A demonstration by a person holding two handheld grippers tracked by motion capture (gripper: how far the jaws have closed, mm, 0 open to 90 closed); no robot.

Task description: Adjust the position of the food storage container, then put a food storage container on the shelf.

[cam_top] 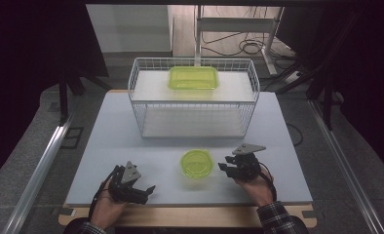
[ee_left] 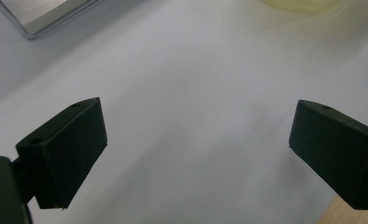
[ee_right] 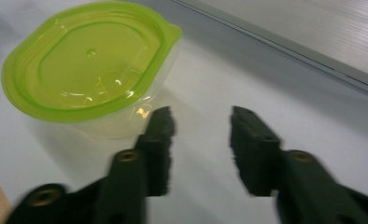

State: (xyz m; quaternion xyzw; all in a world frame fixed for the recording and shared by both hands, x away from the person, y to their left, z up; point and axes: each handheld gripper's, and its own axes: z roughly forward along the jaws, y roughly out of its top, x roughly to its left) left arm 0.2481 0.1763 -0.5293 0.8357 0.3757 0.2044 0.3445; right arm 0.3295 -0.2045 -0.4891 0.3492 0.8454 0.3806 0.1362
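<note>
A round clear tub with a green lid stands on the white table near its front edge, between my two grippers. In the right gripper view the round tub sits just left of the jaws, apart from them. My right gripper is right of the tub and open, with nothing between its fingers. My left gripper rests lower left of the tub, jaws spread wide over bare table. A sliver of the tub shows at the top of the left gripper view.
A white wire rack with two shelves stands mid-table; a rectangular green-lidded container lies on its upper shelf. The rack's metal edge runs past the right gripper. The table's wooden front edge is near the hands.
</note>
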